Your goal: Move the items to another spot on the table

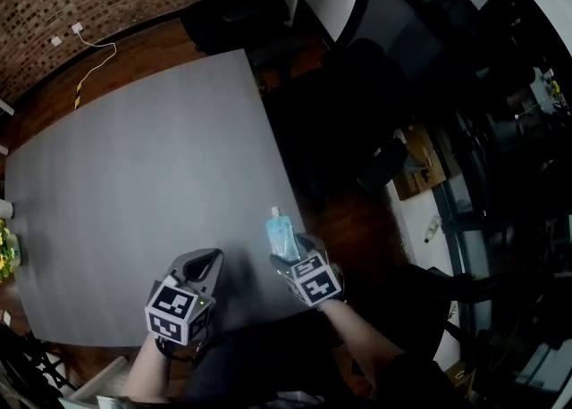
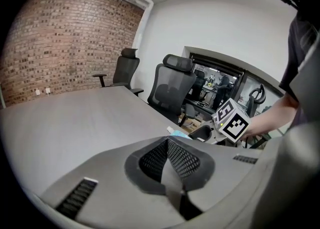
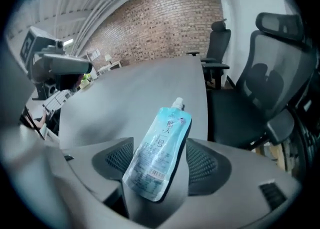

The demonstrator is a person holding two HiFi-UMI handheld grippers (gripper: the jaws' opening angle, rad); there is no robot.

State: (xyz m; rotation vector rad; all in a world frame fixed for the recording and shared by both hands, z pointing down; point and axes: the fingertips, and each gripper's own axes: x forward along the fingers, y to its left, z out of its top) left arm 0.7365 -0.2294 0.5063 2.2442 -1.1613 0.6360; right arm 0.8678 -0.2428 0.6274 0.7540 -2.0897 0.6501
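Your right claw (image 3: 162,162) stands wide open. The pouch (image 3: 165,133) lies between its jaws with the spout pointing away from the claw, and the pads are not pressing on it. It is close to the near edge of the table (image 1: 134,175). Your left claw (image 2: 167,143) is closed tight and empty, just left of the right one and apart from the pouch.

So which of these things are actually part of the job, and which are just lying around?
Job:
pale blue spouted plastic pouch, between the open jaws of the right gripper
grey table

Lying about:
black mesh office chairs
white cable on the wooden floor
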